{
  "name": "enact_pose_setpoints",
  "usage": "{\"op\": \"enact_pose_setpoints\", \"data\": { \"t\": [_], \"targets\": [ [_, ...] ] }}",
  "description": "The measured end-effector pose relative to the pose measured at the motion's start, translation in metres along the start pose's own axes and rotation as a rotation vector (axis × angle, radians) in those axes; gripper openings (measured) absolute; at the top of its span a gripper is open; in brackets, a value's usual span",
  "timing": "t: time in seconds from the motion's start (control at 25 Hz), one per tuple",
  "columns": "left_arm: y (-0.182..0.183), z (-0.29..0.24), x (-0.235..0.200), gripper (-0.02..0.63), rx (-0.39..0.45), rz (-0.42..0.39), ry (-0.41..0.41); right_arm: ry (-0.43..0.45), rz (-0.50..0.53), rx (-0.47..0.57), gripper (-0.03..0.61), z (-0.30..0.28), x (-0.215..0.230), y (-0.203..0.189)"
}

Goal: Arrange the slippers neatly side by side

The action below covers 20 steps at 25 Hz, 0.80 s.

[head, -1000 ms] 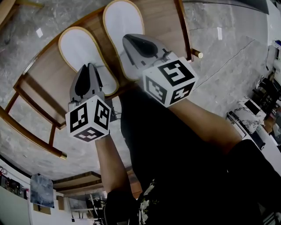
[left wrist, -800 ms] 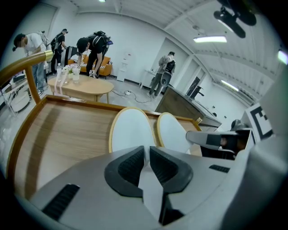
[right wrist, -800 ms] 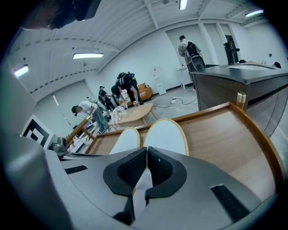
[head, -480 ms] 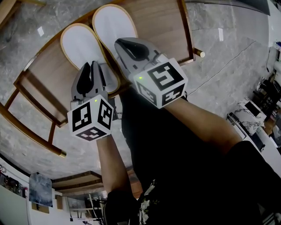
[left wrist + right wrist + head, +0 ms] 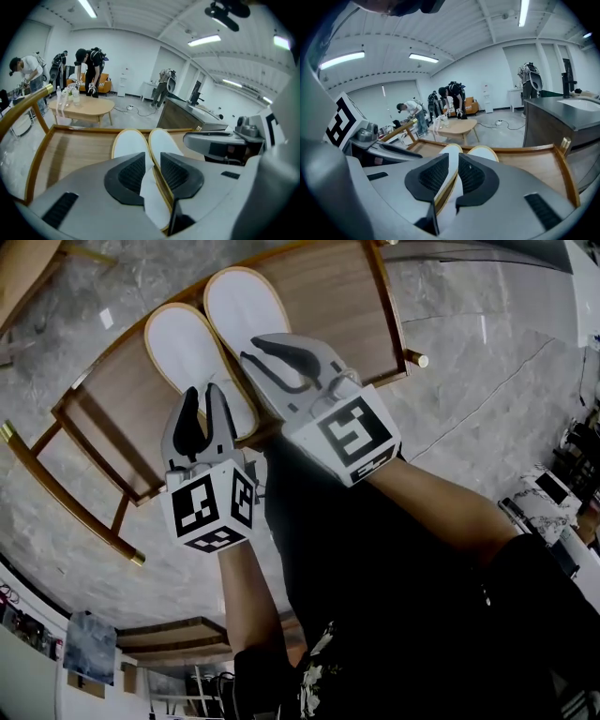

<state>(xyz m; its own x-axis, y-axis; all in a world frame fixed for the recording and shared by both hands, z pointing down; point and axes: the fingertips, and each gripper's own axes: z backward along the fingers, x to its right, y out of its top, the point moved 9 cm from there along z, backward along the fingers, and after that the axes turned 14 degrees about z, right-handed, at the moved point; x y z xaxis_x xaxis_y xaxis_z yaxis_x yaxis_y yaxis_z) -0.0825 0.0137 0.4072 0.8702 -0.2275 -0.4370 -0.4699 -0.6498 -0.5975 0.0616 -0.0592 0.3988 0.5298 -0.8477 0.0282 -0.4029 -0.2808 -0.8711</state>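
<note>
As jaws just opened, L tool (image 5: 201, 409), R tool (image 5: 281, 357) angle down over slippers (image 5: 183, 343), nothing gripped btwn pads.

We see matt white cloth slippers (image 5: 186, 348), a smooth wooden rack (image 5: 328, 296), and a polished grey stone floor (image 5: 469, 381).

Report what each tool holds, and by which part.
Nothing is held. The left tool and right tool have just opened their jaws; the left slipper and right slipper show between them, ungripped.

Left gripper (image 5: 152, 161), jaws just opening, loosely straddles a white slipper (image 5: 131, 143)
</note>
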Motion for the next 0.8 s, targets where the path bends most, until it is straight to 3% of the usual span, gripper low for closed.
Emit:
{"op": "enact_pose_setpoints", "data": {
  "t": [0.36, 0.48, 0.8],
  "targets": [
    [-0.005, 0.090, 0.052, 0.020, 0.187, -0.049, 0.052, 0.064, 0.099, 0.121, 0.000, 0.107, 0.009, 0.025],
    [0.002, 0.116, 0.071, 0.011, 0.293, -0.102, 0.085, 0.053, 0.122, 0.168, 0.000, 0.137, 0.016, 0.036],
    [0.040, 0.164, 0.086, 0.008, 0.414, -0.231, 0.121, 0.084, 0.144, 0.195, -0.001, 0.168, -0.006, 0.057]
  ]
}}
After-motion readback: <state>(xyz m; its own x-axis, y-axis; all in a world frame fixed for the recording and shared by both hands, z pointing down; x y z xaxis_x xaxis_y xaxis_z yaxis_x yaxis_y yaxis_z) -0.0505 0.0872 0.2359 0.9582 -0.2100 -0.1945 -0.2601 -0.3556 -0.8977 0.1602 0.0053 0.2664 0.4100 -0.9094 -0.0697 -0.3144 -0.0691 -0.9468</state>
